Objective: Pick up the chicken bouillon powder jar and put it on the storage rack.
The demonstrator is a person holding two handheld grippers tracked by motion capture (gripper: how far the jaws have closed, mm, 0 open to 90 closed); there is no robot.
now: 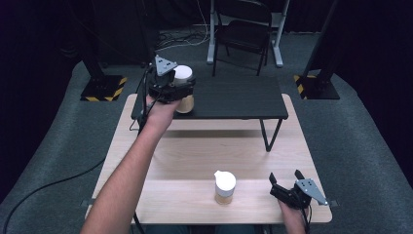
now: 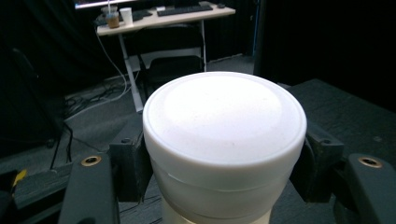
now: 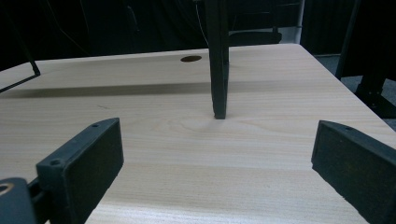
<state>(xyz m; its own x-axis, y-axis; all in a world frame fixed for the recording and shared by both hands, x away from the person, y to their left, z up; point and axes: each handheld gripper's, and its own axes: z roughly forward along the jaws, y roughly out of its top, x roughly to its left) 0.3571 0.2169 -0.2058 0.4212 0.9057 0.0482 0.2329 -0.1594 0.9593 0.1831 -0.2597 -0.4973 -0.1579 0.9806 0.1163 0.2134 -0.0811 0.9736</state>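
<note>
Two white-lidded tan jars: one stands upright upper left of the high view, lid up, clamped by the left gripper [image 1: 176, 92] over the black shelf [image 1: 234, 97]; its white round lid [image 2: 224, 121] looms in the left gripper view. The other white-lidded jar [image 1: 225, 187] stands lower centre on the wooden table [image 1: 195, 156]; right gripper [image 1: 287, 184] gapes wide, empty.

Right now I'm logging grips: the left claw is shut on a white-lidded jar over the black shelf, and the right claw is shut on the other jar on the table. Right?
Not quite. The right claw is open and holds nothing, as the right gripper view shows; the other jar stands apart to its left. The left claw is shut on its jar over the black shelf.
</note>
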